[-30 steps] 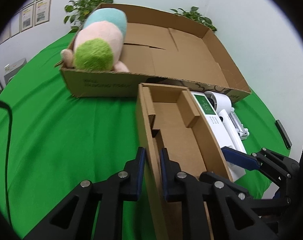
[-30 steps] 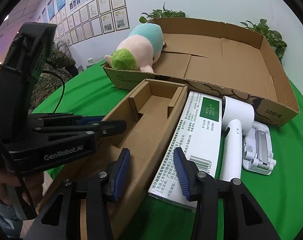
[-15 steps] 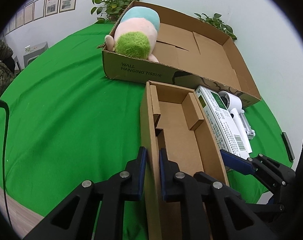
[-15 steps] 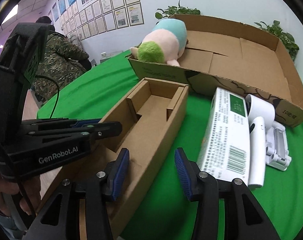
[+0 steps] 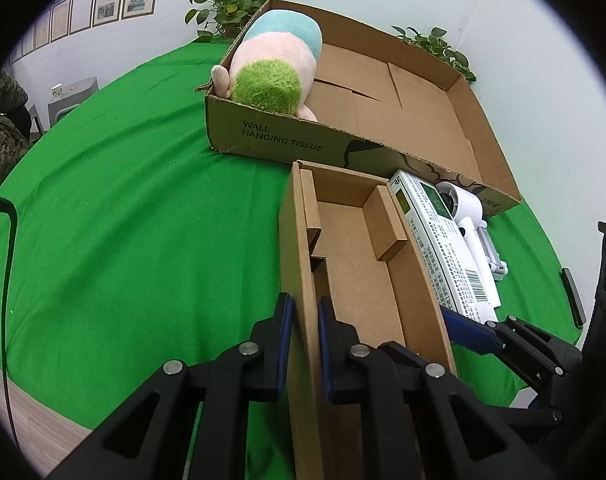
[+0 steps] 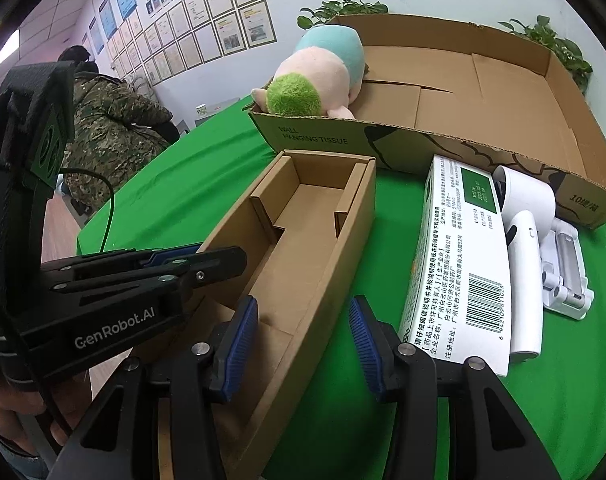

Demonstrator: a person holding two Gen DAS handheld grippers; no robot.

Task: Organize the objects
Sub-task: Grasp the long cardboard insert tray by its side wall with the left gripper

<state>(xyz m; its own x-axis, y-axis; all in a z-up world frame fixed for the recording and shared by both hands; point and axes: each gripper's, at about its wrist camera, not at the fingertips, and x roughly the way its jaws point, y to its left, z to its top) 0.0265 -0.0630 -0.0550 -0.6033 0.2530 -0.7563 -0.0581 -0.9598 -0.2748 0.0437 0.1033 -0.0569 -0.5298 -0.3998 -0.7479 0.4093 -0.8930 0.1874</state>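
Note:
A long narrow cardboard box point(image 5: 355, 248) point(image 6: 303, 216) lies open on the green cloth in front of a big flat carton point(image 5: 423, 120) point(image 6: 483, 100). My left gripper point(image 5: 303, 320) point(image 6: 183, 256) is shut on the narrow box's left wall. My right gripper point(image 6: 303, 340) straddles the box's right wall; its jaws are opening and the pads stand off the cardboard. One of its blue fingers point(image 5: 463, 328) shows in the left wrist view. A plush toy point(image 5: 275, 72) point(image 6: 319, 76) lies in the big carton's left corner. A white printed carton point(image 5: 443, 248) point(image 6: 459, 264) lies to the right of the narrow box.
A white handheld device point(image 5: 463, 208) point(image 6: 523, 240) and its white stand point(image 6: 567, 272) lie right of the printed carton. A slim black object point(image 5: 573, 296) sits near the table's right edge. A black cable point(image 5: 7, 280) hangs at the left. A person in camouflage point(image 6: 111, 128) stands beyond the table.
The narrow box has slid left, away from the white printed carton, leaving a green gap between them. My right gripper's jaws have widened. The left grip is unchanged.

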